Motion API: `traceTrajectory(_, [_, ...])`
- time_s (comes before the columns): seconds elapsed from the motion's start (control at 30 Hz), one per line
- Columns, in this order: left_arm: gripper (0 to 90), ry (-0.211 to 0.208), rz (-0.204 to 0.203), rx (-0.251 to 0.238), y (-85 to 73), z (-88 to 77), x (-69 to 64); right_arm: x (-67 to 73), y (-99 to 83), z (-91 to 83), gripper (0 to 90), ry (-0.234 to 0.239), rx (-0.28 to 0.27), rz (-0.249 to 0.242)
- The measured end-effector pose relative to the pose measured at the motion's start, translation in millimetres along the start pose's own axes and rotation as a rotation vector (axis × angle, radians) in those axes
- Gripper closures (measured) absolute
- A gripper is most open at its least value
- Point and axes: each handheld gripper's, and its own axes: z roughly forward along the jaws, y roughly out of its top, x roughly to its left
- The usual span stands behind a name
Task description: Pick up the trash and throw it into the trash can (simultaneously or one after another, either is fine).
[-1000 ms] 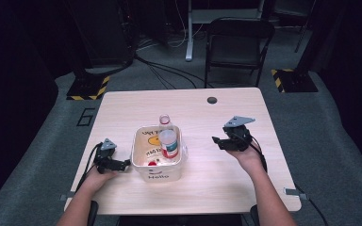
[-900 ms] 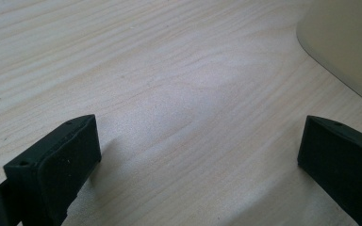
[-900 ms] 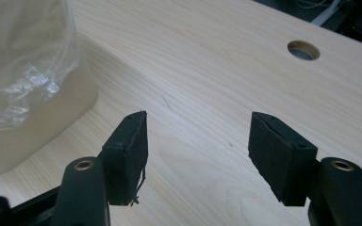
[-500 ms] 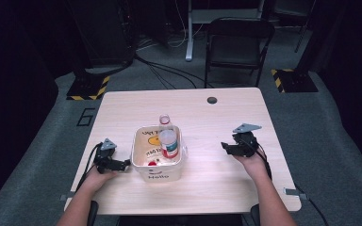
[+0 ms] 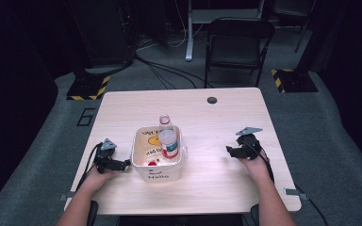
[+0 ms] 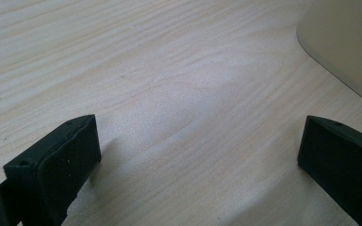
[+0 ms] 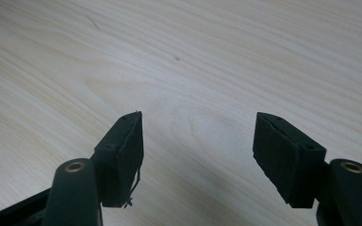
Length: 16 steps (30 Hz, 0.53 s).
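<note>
Now both grippers rest on the pale wooden counter [image 5: 207, 188], either side of a cream plastic tub [image 5: 158, 173] holding a clear bottle [image 5: 168, 143]; left gripper [image 5: 115, 164] just beside it, fingers wide, empty; right gripper [image 5: 233, 150] well apart, fingers wide, empty; probably a pause; next likely reaching for the tub.

Grey carpeted floor [image 5: 37, 155] under a light wooden table [image 5: 207, 117]. Black folding chair [image 5: 238, 44] beyond it. Cables [image 5: 169, 70] trail across floor. Surroundings dark.
</note>
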Motion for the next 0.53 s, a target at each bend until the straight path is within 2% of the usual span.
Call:
traceTrajectory(0.13, [0.0,0.001,0.000,0.001,0.0,-0.1,-0.2,-1.8,-2.2,3.0,32.8,0.008,-0.002,0.026])
traceTrajectory(0.33, [0.0,0.002,0.002,0.001,0.1,-0.2,-0.1,-4.5,-5.1,8.2,30.0,-0.018,0.011,0.017])
traceTrajectory(0.53, [0.0,0.002,0.001,0.000,0.1,-0.1,-0.1,-11.8,-9.1,12.4,27.3,-0.023,0.018,0.039])
